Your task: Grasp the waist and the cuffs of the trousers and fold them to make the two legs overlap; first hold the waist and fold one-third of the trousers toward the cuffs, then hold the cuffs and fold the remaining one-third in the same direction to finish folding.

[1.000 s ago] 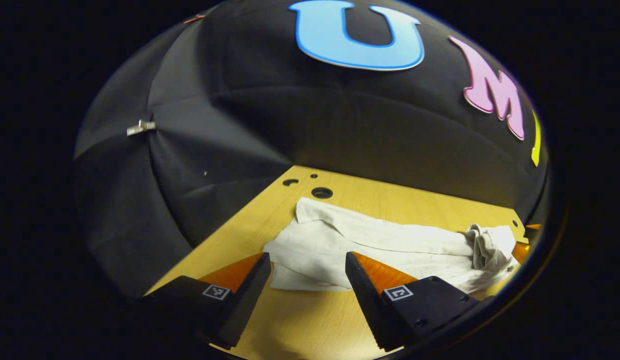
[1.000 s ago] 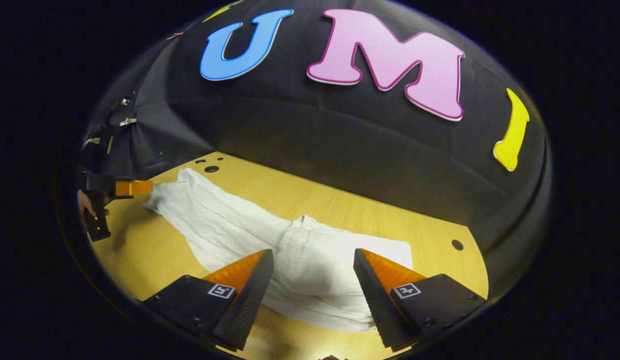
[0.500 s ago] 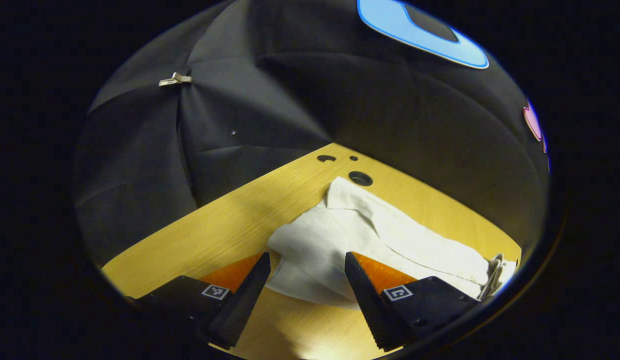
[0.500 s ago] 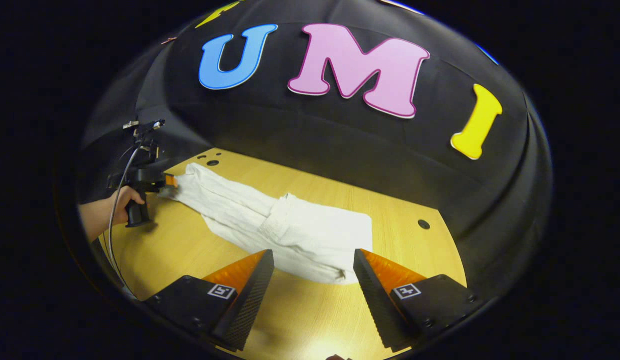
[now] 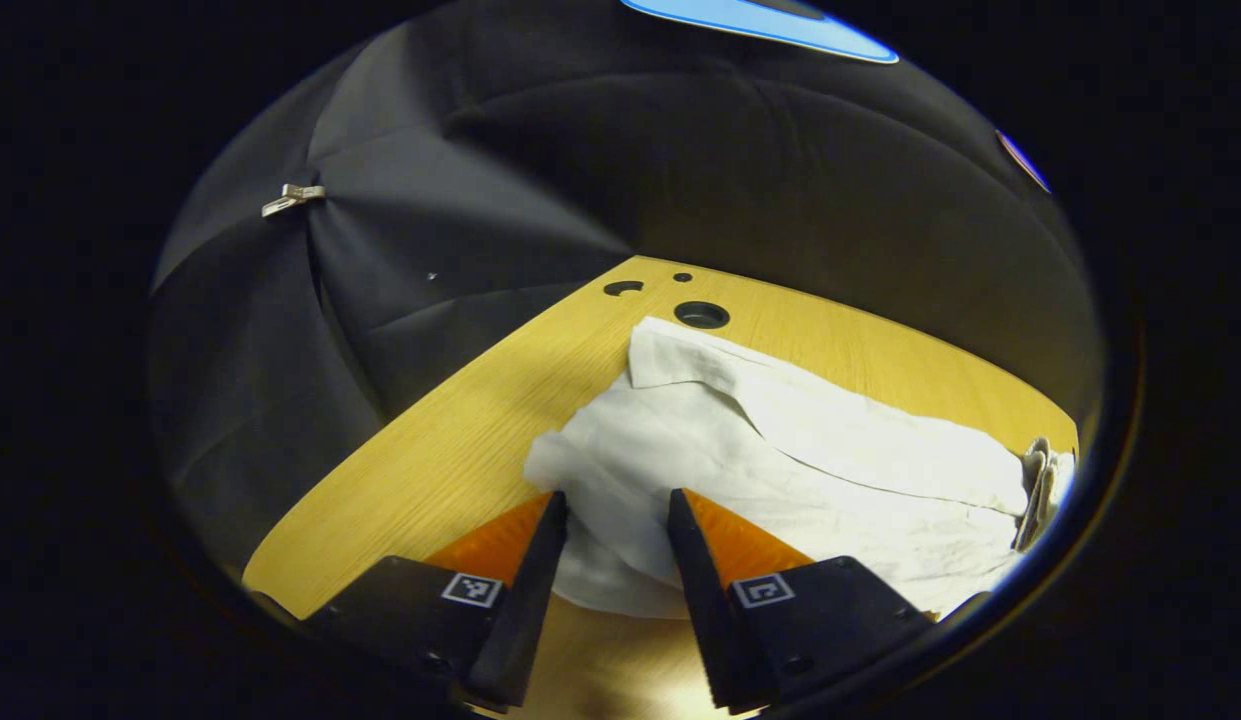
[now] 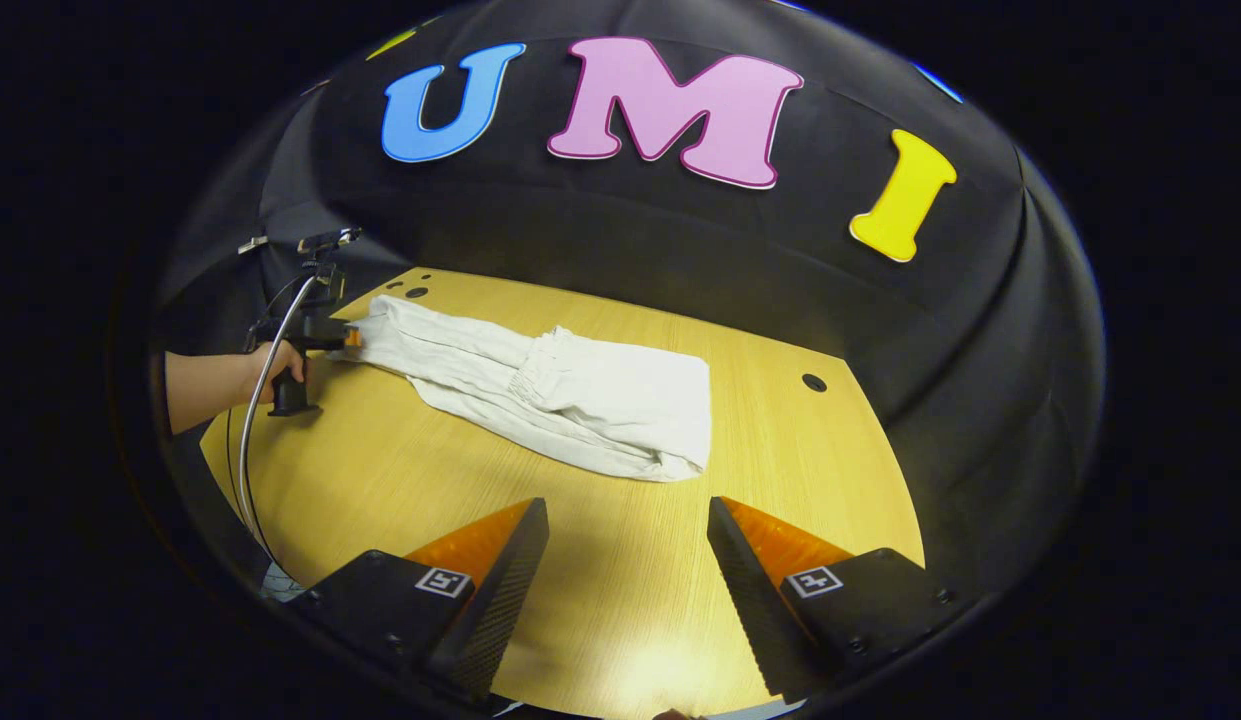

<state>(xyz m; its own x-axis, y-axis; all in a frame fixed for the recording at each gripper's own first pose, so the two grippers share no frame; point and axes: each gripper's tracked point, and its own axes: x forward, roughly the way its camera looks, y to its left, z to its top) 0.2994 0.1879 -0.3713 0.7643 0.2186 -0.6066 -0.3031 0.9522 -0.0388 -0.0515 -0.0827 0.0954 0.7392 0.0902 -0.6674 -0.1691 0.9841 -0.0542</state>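
Three holes (image 5: pixel 700 314) pierce the table (image 5: pixel 460 440) beyond the trousers (image 5: pixel 780 450).

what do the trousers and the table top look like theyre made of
Trousers: they look like a thin woven fabric, perhaps cotton or linen, off-white and matte; the cloth creases softly and bunches between the fingers of the left hand-held gripper. Table: wood or a wood-look laminate, light yellow with fine straight grain and a smooth, slightly shiny finish that reflects the light near the front edge.
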